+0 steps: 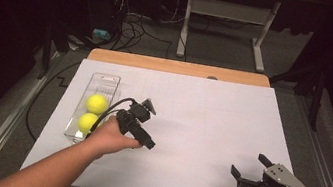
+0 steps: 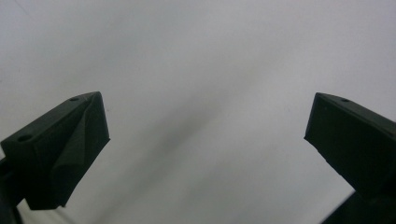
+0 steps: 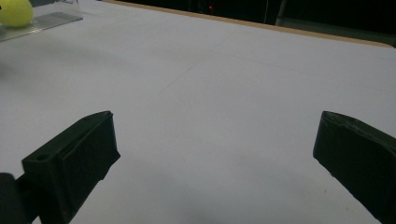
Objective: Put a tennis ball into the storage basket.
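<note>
Two yellow tennis balls lie in a clear plastic tray at the table's left: the far ball and the near ball. My left gripper hovers just right of the tray, aimed down at the white sheet. Its jaws stand wide apart with nothing between them. Near the front right corner, my right gripper is open and empty, pointing left across the sheet. In the right gripper view one ball and the tray's end sit at the top left.
A white sheet covers most of the wooden table. Beyond the far edge are a dark floor, cables and a white desk frame. A black cable loops from the left gripper over the tray.
</note>
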The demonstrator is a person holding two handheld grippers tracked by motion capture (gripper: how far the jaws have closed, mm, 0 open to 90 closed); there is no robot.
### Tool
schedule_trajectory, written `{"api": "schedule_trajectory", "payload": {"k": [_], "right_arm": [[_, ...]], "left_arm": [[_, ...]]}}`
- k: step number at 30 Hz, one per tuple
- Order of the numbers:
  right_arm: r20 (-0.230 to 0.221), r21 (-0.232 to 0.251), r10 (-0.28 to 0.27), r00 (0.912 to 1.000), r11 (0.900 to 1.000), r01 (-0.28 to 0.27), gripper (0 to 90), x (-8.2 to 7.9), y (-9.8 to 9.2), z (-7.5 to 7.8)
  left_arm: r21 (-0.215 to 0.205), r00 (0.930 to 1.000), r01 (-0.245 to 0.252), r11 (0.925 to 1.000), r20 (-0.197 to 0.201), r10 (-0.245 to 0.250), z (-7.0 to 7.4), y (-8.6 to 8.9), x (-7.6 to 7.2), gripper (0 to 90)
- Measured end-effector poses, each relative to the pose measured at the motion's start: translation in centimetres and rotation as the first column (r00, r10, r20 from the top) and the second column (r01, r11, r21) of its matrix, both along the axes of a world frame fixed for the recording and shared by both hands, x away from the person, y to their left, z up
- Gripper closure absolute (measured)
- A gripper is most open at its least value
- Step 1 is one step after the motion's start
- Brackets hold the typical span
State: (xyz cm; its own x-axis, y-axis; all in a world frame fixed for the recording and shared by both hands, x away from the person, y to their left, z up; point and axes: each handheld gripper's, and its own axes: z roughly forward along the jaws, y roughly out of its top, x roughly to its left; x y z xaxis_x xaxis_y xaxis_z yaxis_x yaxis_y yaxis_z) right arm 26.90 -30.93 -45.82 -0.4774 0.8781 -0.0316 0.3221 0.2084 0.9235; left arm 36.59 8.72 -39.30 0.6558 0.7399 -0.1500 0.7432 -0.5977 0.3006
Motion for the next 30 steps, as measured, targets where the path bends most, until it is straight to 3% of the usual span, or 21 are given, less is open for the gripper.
{"api": "schedule_trajectory", "payload": {"k": [3,4,7,11,12,16,19,21,22,24,25,28,30], "right_arm": [[0.008,0.0,-0.001,1.0,1.0,0.001,0.0,0.0,-0.1,0.1],[0.007,0.002,0.0,1.0,1.0,0.0,0.0,0.0,-0.1,0.1],[0.004,0.003,0.001,1.0,1.0,-0.001,0.0,-0.1,0.1,0.1],[0.004,0.008,0.006,1.0,1.0,-0.006,0.0,-0.2,0.2,0.2],[0.007,0.011,0.008,0.9999,1.0,-0.008,0.0,-0.2,0.2,0.2],[0.009,0.017,0.008,0.9999,1.0,-0.008,0.0,-0.2,0.3,0.2],[0.012,0.026,0.009,0.9999,1.0,-0.009,0.0,-0.3,0.4,0.2],[0.014,0.032,0.008,0.9999,0.999,-0.008,0.0,-0.3,0.5,0.2],[0.017,0.036,0.007,0.9998,0.999,-0.007,0.0,-0.3,0.5,0.2],[0.018,0.042,0.0,0.9998,0.999,-0.001,0.0,-0.4,0.6,0.2],[0.018,0.047,-0.002,0.9998,0.999,0.001,0.0,-0.4,0.6,0.2],[0.019,0.055,-0.008,0.9998,0.998,0.007,0.0,-0.4,0.9,0.2],[0.018,0.061,-0.012,0.9998,0.998,0.011,0.0,-0.6,1.0,0.4]], "left_arm": [[-0.069,0.9978,-0.016,0.9975,0.064,0.02,-1.0,0.0,-1.0,0.4],[-0.069,0.9957,-0.016,0.9975,0.09,0.022,-1.3,-0.1,-1.4,0.2],[-0.127,0.9877,-0.039,0.9911,0.145,0.057,-2.4,0.1,-1.9,0.2],[-0.207,0.9712,-0.062,0.9764,0.213,0.106,-4.0,0.7,-2.3,0.2],[-0.215,0.9694,-0.06,0.9748,0.22,0.109,-4.5,0.8,-2.3,0.2],[-0.288,0.9591,-0.034,0.9569,0.26,0.113,-5.7,1.1,-2.6,0.2],[-0.355,0.9442,-0.004,0.9347,0.306,0.12,-6.2,1.6,-2.9,0.2],[-0.391,0.9273,0.031,0.9199,0.355,0.119,-6.4,1.8,-3.3,0.2],[-0.403,0.9177,0.053,0.9137,0.38,0.114,-6.3,2.0,-3.6,0.2],[-0.428,0.8886,0.087,0.8997,0.442,0.124,-6.0,2.4,-4.0,0.2],[-0.447,0.8801,0.094,0.8893,0.455,0.136,-5.9,2.7,-4.2,0.2],[-0.498,0.8652,0.079,0.8633,0.464,0.189,-6.1,3.8,-4.4,0.2],[-0.516,0.8578,0.068,0.854,0.467,0.214,-6.2,4.4,-4.4,0.2]]}}
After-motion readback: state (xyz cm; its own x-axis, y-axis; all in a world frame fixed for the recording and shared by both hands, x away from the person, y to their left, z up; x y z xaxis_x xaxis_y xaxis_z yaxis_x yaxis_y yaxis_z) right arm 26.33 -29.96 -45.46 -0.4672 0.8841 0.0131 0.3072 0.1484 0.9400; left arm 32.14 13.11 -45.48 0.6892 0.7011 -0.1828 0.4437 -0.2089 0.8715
